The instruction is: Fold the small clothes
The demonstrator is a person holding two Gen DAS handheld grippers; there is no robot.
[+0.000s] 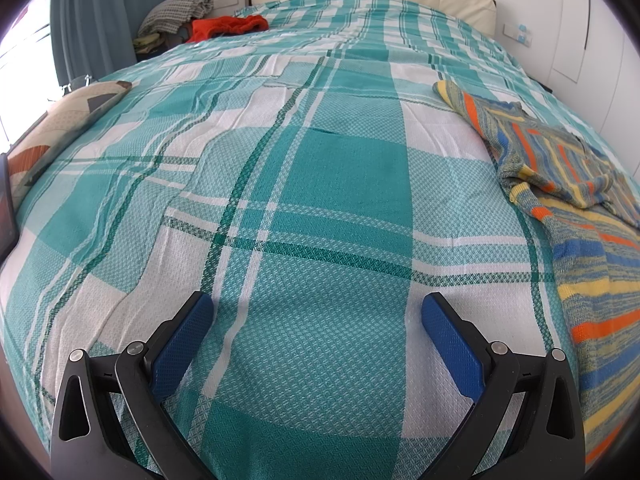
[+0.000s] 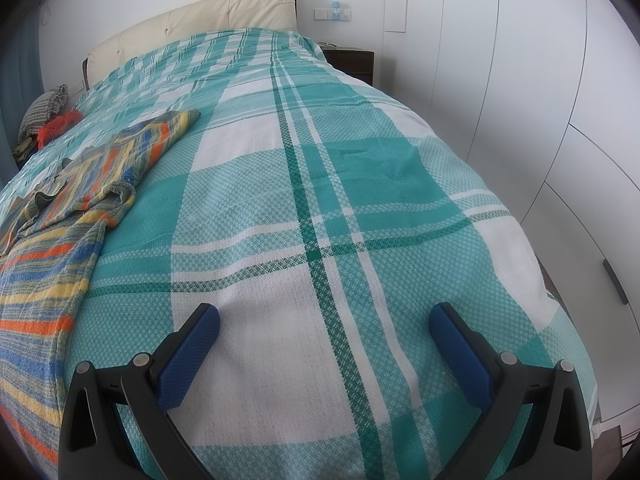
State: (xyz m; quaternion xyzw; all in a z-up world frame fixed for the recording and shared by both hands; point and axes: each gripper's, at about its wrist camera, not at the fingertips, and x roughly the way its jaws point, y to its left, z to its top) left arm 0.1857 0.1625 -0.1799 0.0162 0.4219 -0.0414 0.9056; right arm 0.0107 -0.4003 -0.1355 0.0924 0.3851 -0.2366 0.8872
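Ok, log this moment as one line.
left tongs open, empty | right tongs open, empty | striped sweater unfolded between them, untouched | red garment near headboard

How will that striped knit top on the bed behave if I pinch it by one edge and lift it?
The striped knit top will probably sag and drape, not hold shape: it already lies rumpled, one part folded over. Its loose knit looks grippy, so it should not slip from the open right gripper, but may drag on the textured plaid bedspread.

Left hand-held gripper (image 1: 316, 312) and right hand-held gripper (image 2: 324, 322) both gape wide (nothing held).
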